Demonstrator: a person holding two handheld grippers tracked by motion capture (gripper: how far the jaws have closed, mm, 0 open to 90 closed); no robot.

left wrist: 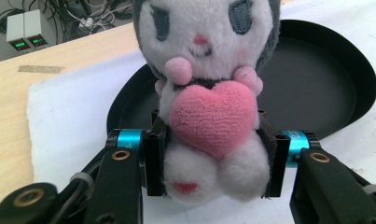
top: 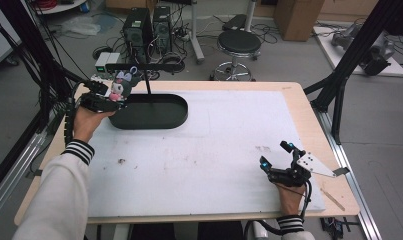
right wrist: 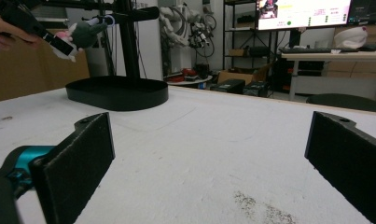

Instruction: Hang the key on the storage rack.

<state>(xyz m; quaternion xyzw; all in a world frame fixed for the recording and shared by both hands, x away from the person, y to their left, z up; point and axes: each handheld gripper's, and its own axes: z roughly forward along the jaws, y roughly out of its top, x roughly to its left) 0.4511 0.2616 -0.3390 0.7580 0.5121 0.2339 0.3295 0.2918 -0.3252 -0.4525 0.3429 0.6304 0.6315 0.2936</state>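
my left gripper [left wrist: 209, 161] is pinching the plush toy [left wrist: 206, 93] by its sides, holding it up over the near left end of the black tray [left wrist: 325, 79]. my right gripper [top: 279, 161] is resting on the white mat [top: 199, 150] near the right, its jaws spread wide with nothing between them.

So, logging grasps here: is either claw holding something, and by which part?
The left claw is shut on the plush toy, pinching the sides of its lower body. The right claw is open and holds nothing.
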